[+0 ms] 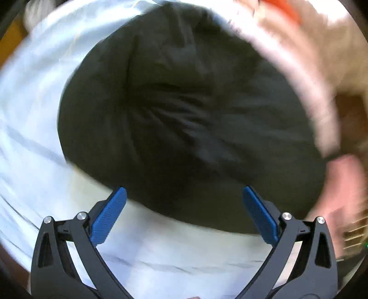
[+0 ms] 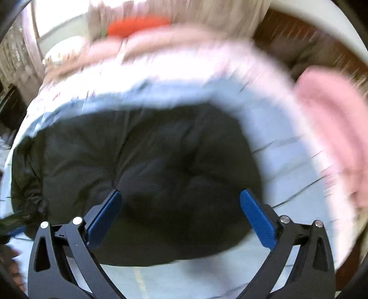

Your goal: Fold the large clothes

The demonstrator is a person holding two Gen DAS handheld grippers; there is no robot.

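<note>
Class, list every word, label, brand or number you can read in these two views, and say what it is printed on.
None can be read. The dark garment, the pale sheet and both tools, left and right, show no print; the background is too blurred to tell.

We see both views smeared by motion blur. In the left wrist view the dark jacket [image 1: 184, 115] loses its seams and edges to the blur, and the pale sheet [image 1: 34, 115] under it runs off the left of the frame. At upper right an orange thing [image 1: 285, 9] is cut by the top edge; we cannot tell what it is. In the right wrist view the pink cloth [image 2: 333, 110] at right is streaked past recognition, and the jacket's left part sinks into shadow.
</note>
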